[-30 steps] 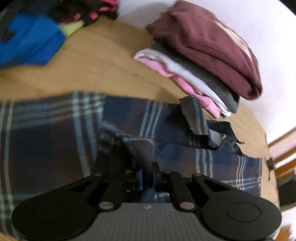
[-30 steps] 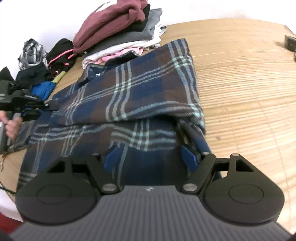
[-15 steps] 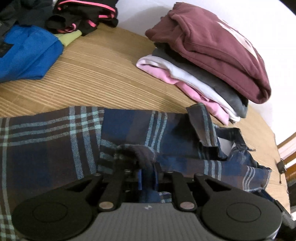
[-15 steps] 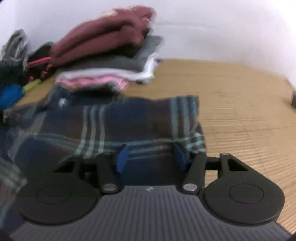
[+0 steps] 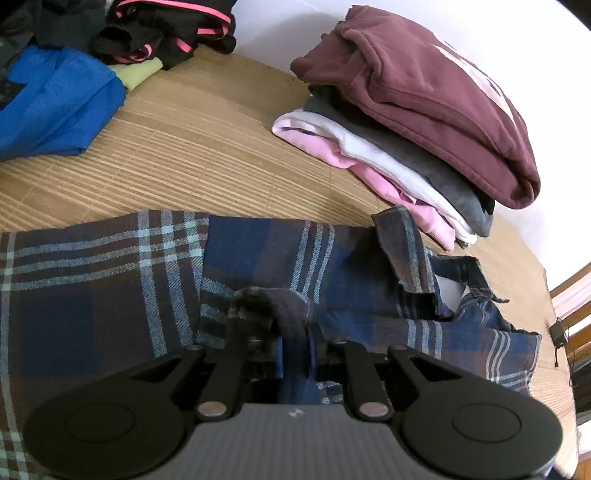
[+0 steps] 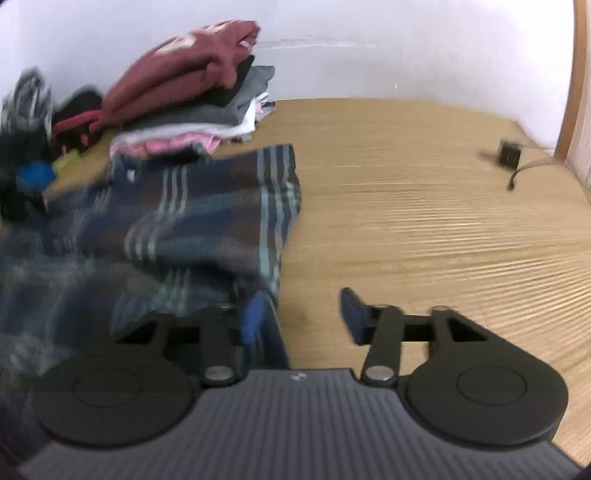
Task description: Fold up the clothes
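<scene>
A navy, brown and light-blue plaid shirt (image 5: 110,280) lies spread on the bamboo mat; it also shows in the right wrist view (image 6: 192,221). My left gripper (image 5: 295,343) is shut on a bunched fold of the plaid shirt, close to the mat. My right gripper (image 6: 299,314) is open and empty, with its left finger (image 6: 253,317) at the shirt's right edge and its right finger over bare mat. The shirt's collar (image 5: 402,251) lies crumpled toward the folded stack.
A stack of folded clothes topped by a maroon sweatshirt (image 5: 424,92) sits at the back, also in the right wrist view (image 6: 184,77). A blue garment (image 5: 51,103) and black-and-pink clothes (image 5: 166,33) lie at the left. A small black charger (image 6: 509,153) with cord sits far right.
My right gripper has let go of the shirt and shifted right, so its jaws now stand open over the shirt's edge and bare mat. My left gripper stays shut on its fold.
</scene>
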The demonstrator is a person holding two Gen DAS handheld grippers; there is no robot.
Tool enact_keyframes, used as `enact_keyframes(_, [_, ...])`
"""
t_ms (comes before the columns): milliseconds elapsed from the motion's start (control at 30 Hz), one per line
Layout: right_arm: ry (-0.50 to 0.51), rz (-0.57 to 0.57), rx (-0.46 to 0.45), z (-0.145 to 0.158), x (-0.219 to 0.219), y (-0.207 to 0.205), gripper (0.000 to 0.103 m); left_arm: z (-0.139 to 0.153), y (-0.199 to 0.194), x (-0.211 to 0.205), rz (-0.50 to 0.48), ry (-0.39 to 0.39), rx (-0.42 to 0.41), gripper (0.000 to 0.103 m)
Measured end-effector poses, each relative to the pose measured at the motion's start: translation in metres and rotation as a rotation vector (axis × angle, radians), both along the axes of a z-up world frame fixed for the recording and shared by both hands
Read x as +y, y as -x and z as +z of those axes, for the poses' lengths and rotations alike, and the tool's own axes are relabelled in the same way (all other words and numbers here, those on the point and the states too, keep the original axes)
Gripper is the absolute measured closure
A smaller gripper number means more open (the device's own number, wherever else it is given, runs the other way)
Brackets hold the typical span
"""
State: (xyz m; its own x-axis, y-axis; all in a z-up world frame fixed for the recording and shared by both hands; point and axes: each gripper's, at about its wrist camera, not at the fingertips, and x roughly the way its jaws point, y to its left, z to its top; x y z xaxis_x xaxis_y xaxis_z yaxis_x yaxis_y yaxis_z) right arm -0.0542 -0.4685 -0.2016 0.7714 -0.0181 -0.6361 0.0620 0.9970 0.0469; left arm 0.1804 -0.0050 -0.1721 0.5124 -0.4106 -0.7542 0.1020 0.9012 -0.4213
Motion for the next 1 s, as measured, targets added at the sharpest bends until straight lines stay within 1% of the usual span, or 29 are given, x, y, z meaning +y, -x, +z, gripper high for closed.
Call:
enact_keyframes(33, [-0.023, 0.014, 0.019, -0.006, 0.002, -0.001, 0.074, 0.001, 0.0, -0.001, 0.002, -0.006, 0.004, 0.087])
enact_keyframes(67, [-0.044, 0.036, 0.031, -0.01, 0.004, -0.005, 0.077, 0.002, 0.0, -0.002, 0.0, -0.01, 0.002, 0.087])
enact_keyframes(100, [-0.042, 0.058, 0.018, -0.009, 0.012, -0.011, 0.077, 0.003, 0.001, -0.003, -0.002, -0.015, 0.0, 0.087])
enact_keyframes(167, [-0.011, 0.084, 0.0, -0.01, 0.021, -0.02, 0.077, 0.004, 0.002, -0.004, -0.007, -0.012, -0.007, 0.088])
enact_keyframes(233, [0.016, 0.063, 0.03, -0.018, 0.022, -0.039, 0.076, 0.005, 0.004, -0.003, 0.003, 0.0, -0.002, 0.088])
enact_keyframes(267, [0.021, 0.062, 0.052, -0.02, 0.021, -0.046, 0.079, 0.007, 0.005, -0.004, -0.003, 0.008, -0.007, 0.093])
enact_keyframes(300, [0.03, 0.082, 0.066, -0.023, 0.02, -0.048, 0.083, 0.01, 0.007, -0.005, -0.01, 0.017, -0.013, 0.095])
enact_keyframes(367, [0.124, 0.092, 0.076, -0.023, 0.024, -0.047, 0.085, 0.024, 0.013, -0.012, -0.062, 0.002, -0.074, 0.096])
enact_keyframes(400, [0.128, 0.086, 0.081, -0.022, 0.023, -0.045, 0.086, 0.031, 0.016, -0.016, -0.077, 0.0, -0.096, 0.096])
enact_keyframes(433, [0.107, 0.069, 0.085, -0.021, 0.02, -0.045, 0.086, 0.039, 0.019, -0.02, -0.093, -0.001, -0.117, 0.097])
enact_keyframes(533, [-0.03, -0.008, 0.08, -0.019, 0.005, -0.044, 0.085, 0.06, 0.023, -0.03, -0.094, 0.023, -0.161, 0.097])
enact_keyframes(567, [-0.081, -0.038, 0.077, -0.02, -0.003, -0.039, 0.081, 0.064, 0.021, -0.033, -0.092, 0.034, -0.165, 0.097])
enact_keyframes(600, [-0.1, -0.057, 0.077, -0.02, -0.003, -0.042, 0.072, 0.068, 0.021, -0.035, -0.096, 0.048, -0.169, 0.097])
enact_keyframes(667, [-0.033, -0.048, 0.068, -0.017, 0.003, -0.038, 0.065, 0.074, 0.02, -0.041, -0.113, 0.059, -0.184, 0.097])
enact_keyframes(733, [0.134, 0.017, 0.012, -0.01, 0.024, -0.035, 0.064, 0.082, 0.02, -0.044, -0.114, 0.062, -0.204, 0.097])
enact_keyframes(767, [0.262, 0.062, -0.035, -0.011, 0.039, -0.032, 0.057, 0.086, 0.021, -0.045, -0.109, 0.065, -0.216, 0.097])
enact_keyframes(800, [0.36, 0.089, -0.067, -0.012, 0.051, -0.033, 0.052, 0.089, 0.022, -0.045, -0.109, 0.081, -0.221, 0.097])
enact_keyframes(833, [0.448, 0.111, -0.1, -0.014, 0.061, -0.033, 0.052, 0.093, 0.023, -0.045, -0.11, 0.097, -0.225, 0.097])
enact_keyframes(867, [0.514, 0.135, -0.132, -0.016, 0.069, -0.036, 0.052, 0.098, 0.024, -0.046, -0.117, 0.112, -0.231, 0.097])
enact_keyframes(967, [0.676, 0.188, -0.179, -0.03, 0.091, -0.047, 0.052, 0.108, 0.027, -0.049, -0.138, 0.115, -0.252, 0.096])
enact_keyframes(1000, [0.735, 0.204, -0.191, -0.036, 0.098, -0.051, 0.054, 0.11, 0.028, -0.049, -0.143, 0.112, -0.261, 0.096])
